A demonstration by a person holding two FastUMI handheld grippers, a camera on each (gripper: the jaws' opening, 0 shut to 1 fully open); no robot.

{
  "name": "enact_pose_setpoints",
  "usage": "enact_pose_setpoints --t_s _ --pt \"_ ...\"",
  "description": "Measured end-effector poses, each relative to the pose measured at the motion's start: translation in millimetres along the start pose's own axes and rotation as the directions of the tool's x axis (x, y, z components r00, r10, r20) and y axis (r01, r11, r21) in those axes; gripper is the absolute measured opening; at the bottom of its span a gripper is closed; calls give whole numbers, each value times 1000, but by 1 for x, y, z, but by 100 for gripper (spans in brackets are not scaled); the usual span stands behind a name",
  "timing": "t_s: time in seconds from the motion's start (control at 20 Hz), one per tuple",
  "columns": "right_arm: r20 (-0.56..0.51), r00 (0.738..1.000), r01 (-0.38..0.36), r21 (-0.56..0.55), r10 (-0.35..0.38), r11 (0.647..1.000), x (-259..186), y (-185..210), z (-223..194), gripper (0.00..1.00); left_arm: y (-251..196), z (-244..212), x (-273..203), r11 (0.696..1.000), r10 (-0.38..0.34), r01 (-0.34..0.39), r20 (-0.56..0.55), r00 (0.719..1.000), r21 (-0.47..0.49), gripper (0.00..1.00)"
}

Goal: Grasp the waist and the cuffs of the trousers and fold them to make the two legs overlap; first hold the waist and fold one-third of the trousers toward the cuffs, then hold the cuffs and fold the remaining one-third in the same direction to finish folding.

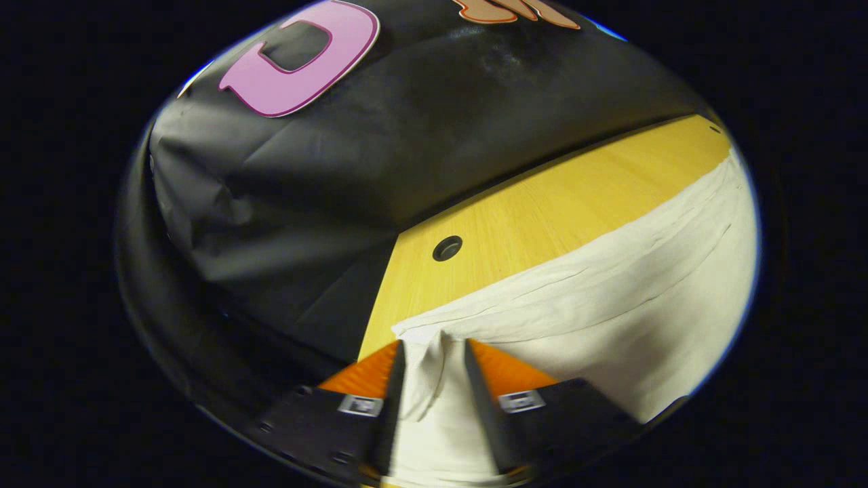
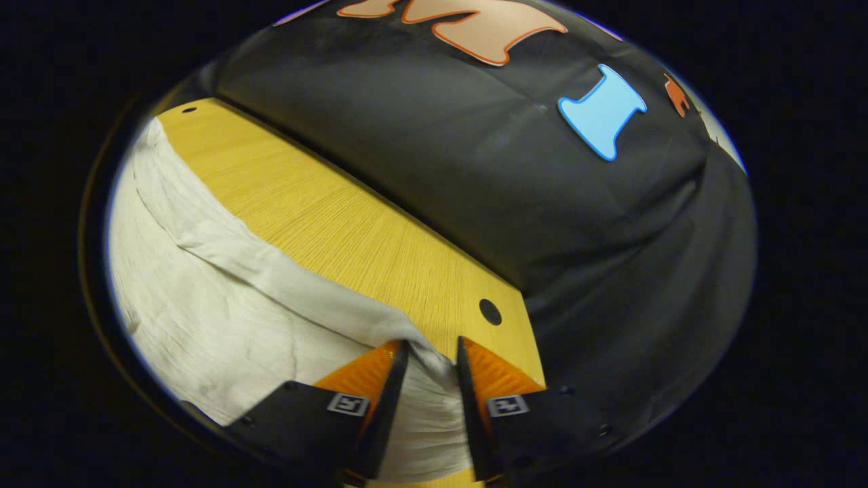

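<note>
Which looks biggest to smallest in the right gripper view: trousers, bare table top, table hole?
1. Trousers, though nearness to the camera inflates them.
2. Table top, not far behind.
3. Table hole, clearly smallest.

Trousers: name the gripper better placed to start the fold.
Neither leads. The left gripper and right gripper each have cloth of the trousers bunched between the jaws at an edge, so both should lift together.
</note>
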State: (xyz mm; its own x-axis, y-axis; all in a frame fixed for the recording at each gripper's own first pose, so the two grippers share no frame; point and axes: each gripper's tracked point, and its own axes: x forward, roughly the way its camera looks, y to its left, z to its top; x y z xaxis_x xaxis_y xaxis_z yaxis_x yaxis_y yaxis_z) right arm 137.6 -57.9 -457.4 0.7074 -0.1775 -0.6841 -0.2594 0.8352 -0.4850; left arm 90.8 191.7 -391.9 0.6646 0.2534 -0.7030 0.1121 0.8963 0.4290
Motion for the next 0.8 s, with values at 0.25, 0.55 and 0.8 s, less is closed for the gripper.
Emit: enact_pose_setpoints --t_s 0.25,0.55,0.8 --pt "60 998 -25 173 15 985 -29 -20 5 98 -6 50 -48 995 10 3 126 992 -96 96" --pt "51 999 -28 423 7 906 -51 -59 -19 98 -33 111 -122 982 -38 89 287 957 -167 96" --pt "-37 999 13 598 12 802 -40 -75 -62 98 -61 126 -161 978 -61 125 344 937 -167 95"
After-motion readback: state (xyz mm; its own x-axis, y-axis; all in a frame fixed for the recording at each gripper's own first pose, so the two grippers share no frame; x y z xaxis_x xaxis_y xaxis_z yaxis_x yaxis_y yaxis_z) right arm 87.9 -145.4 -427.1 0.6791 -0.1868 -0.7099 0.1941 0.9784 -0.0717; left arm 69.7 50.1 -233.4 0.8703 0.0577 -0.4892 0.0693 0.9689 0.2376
